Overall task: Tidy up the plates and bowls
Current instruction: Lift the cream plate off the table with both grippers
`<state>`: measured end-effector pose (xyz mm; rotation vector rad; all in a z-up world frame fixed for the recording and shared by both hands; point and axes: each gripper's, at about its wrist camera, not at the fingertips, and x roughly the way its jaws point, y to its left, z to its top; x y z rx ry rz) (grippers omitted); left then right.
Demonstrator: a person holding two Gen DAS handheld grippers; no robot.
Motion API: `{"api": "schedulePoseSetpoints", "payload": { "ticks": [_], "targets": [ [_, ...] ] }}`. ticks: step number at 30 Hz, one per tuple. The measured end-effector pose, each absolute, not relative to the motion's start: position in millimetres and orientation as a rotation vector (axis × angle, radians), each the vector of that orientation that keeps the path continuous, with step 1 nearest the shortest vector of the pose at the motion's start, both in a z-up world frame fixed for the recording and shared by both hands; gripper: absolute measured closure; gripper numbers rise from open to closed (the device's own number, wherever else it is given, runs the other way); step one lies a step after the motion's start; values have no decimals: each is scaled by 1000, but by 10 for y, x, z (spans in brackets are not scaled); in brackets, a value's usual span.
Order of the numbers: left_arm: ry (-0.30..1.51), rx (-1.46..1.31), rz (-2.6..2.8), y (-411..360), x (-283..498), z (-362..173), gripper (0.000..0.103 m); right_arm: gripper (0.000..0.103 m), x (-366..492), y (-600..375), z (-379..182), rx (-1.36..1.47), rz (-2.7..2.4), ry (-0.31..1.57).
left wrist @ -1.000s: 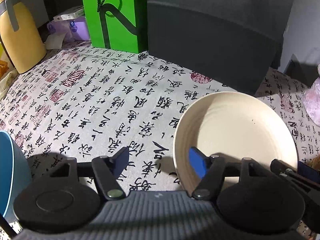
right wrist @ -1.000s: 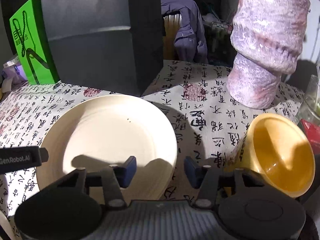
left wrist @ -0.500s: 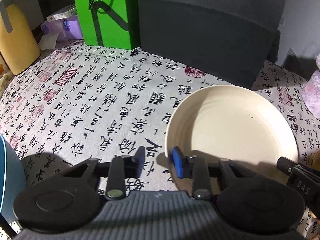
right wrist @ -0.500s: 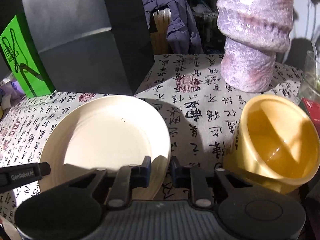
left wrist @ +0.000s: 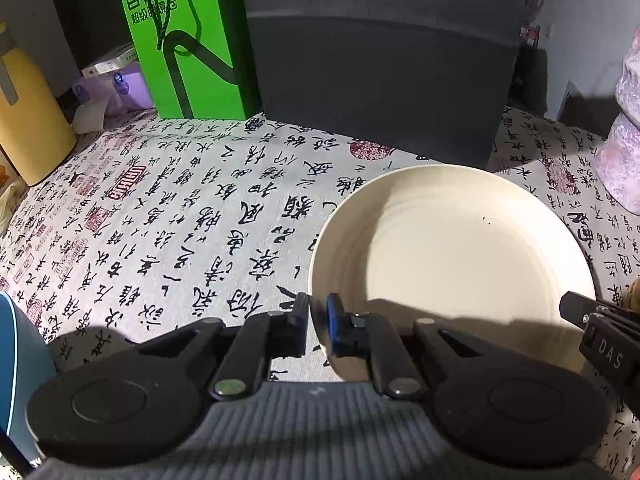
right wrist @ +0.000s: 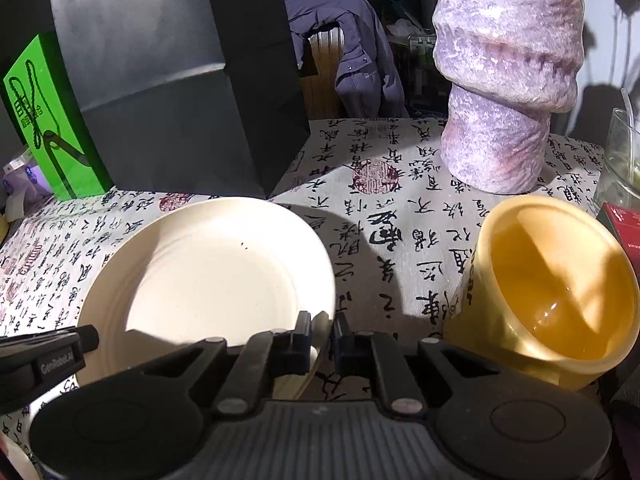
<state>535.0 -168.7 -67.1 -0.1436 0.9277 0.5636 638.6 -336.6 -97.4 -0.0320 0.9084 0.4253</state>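
A cream plate rests on the calligraphy tablecloth. My left gripper is shut on the plate's near left rim. In the right wrist view my right gripper is shut on the plate's near right rim. A yellow bowl lies tilted on its side to the right of the plate, mouth toward the camera. The edge of a blue bowl shows at the far left of the left wrist view. Each gripper's side shows in the other's view.
A dark grey box and a green box stand behind the plate. A yellow jug is at back left. A purple rough vase stands at back right, with a glass and a red box at the right edge.
Both grippers went from open to shut on the cream plate's near rim, one on each side. The cameras moved slightly closer to the plate.
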Motion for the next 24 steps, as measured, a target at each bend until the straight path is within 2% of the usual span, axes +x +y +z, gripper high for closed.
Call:
{"api": "schedulePoseSetpoints", "payload": {
  "ticks": [24],
  "targets": [
    [878, -118, 562, -1718, 5276, -488, 92, 93, 6316, -3397, -848, -26, 442, 838]
  ]
}}
